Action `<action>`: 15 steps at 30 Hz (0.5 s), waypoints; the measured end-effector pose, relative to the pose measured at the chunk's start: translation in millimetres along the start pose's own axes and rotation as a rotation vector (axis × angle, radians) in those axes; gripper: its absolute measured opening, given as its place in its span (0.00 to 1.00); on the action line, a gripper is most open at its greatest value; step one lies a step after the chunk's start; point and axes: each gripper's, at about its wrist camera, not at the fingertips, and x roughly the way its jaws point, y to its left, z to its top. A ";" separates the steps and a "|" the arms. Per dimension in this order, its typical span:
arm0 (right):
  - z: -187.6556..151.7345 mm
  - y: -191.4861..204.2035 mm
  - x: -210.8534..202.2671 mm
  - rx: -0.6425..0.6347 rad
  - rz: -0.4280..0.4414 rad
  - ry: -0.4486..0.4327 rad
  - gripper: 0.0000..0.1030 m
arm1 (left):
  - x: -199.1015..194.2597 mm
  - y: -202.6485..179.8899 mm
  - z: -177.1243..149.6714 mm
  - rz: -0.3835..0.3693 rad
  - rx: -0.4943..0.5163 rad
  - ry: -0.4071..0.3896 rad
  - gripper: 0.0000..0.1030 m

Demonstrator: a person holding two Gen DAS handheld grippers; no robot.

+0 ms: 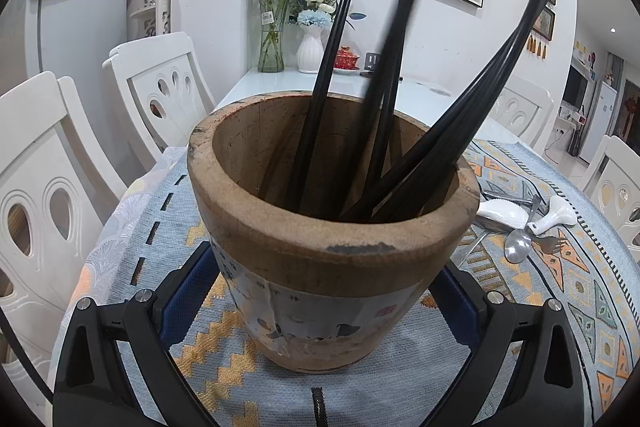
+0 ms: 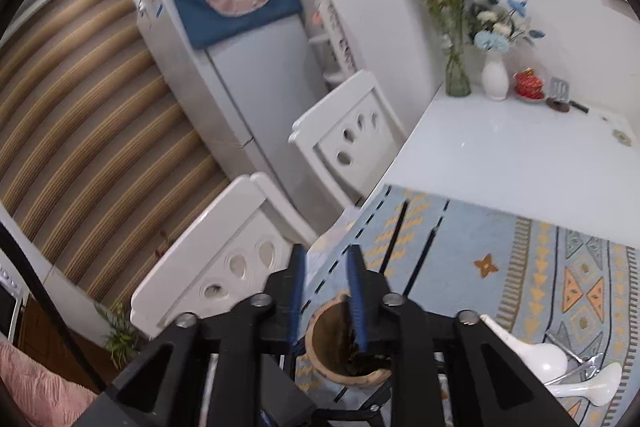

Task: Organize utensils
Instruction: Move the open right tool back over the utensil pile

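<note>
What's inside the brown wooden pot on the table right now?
Several long black chopsticks stand leaning inside the brown wooden pot. Their lower ends and the pot's bottom are hidden by its wall.

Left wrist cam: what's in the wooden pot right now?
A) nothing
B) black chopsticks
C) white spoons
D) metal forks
B: black chopsticks stand leaning in the pot, while the white spoons and the metal cutlery lie on the cloth to its right.
</note>
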 end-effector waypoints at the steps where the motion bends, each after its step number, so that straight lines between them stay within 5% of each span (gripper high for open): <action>1: 1.7 -1.6 -4.8 0.007 -0.011 -0.020 0.41 | -0.3 0.0 -0.1 0.000 0.000 0.000 0.97; 9: 10.3 -39.4 -44.4 0.129 -0.084 -0.149 0.44 | -0.1 0.0 0.0 0.001 0.000 0.000 0.97; 15: -17.0 -121.5 -60.2 0.546 -0.052 -0.198 0.45 | 0.1 0.1 -0.1 0.001 0.000 0.001 0.97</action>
